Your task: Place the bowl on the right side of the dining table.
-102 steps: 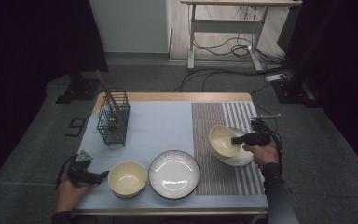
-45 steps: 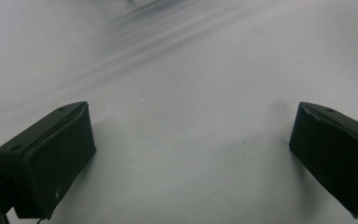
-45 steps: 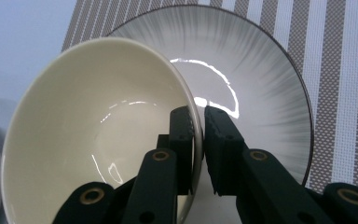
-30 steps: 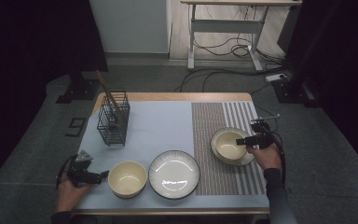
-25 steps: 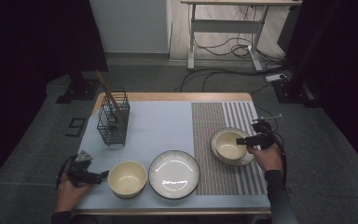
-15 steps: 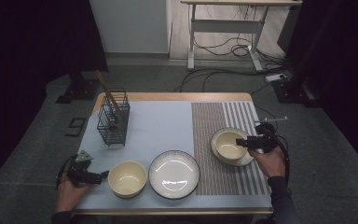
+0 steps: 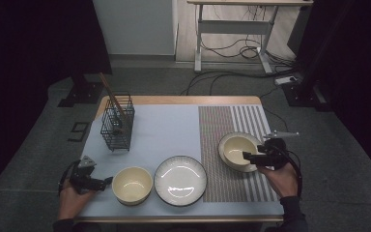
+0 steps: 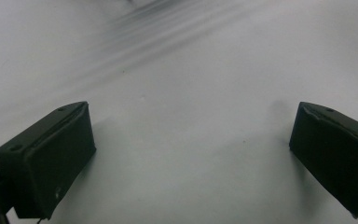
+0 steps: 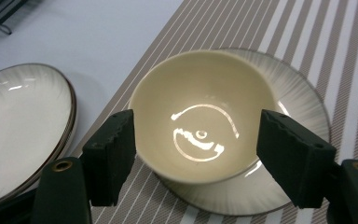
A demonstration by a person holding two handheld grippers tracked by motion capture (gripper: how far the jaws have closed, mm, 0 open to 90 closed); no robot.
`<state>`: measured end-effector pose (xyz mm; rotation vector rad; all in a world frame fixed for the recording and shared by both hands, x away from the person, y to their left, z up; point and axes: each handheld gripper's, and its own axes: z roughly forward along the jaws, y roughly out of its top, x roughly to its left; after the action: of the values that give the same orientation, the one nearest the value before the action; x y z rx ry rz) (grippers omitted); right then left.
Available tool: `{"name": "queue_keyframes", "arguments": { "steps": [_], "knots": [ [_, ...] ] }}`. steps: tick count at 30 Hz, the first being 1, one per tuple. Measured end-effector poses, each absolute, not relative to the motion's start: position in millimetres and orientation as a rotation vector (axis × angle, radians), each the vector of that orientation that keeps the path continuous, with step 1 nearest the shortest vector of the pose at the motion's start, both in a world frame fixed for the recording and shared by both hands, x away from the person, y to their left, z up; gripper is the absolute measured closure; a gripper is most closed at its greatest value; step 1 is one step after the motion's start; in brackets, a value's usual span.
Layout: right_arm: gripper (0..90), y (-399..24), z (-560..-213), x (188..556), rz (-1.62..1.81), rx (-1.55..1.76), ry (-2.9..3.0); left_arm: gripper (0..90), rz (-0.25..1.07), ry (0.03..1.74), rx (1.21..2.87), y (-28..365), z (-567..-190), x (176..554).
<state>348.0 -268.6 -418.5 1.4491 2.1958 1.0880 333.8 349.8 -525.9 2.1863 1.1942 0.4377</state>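
My right gripper (image 7: pixel 247 156) has its jaws well apart, and they have just been opening; nothing is pinched between them. In the right gripper view the cream bowl (image 9: pixel 203 135) sits beyond the two black pads, free of both, resting in a ribbed plate (image 9: pixel 303 121) on the striped mat (image 9: pixel 354 70). From above, that bowl (image 7: pixel 236 150) stands at the right of the table, just left of my right hand (image 7: pixel 282 176), which lies level and points left toward it. My left gripper (image 8: pixel 191 163) is spread wide over bare white cloth, holding nothing. It lies flat at the near left corner (image 7: pixel 99 182), pointing right at a second cream bowl (image 7: pixel 132 184), which sits just left of the empty plate (image 7: pixel 180 181).
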Motion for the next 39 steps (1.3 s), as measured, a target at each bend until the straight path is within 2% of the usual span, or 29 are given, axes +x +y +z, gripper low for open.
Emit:
{"name": "queue_keyframes", "arguments": {
  "steps": [6, 15, 27, 39],
  "knots": [
    [25.2, -269, -427, 334, 1.087, 1.426, 2.182, 0.0, 0.438, 1.194, 2.186, 350, -526, 334],
    [16.0, -268, -445, 320, 1.032, 1.39, 2.225, 0.0, 0.438, 1.194, 2.187, 350, -526, 334],
    [4.8, -269, -484, 314, 0.823, 1.397, 2.293, 0.0, 0.437, 1.194, 2.187, 350, -526, 334],
    [7.0, -269, -512, 318, 0.673, 1.418, 2.378, 0.0, 0.437, 1.194, 2.188, 350, -526, 334]
  ]
}}
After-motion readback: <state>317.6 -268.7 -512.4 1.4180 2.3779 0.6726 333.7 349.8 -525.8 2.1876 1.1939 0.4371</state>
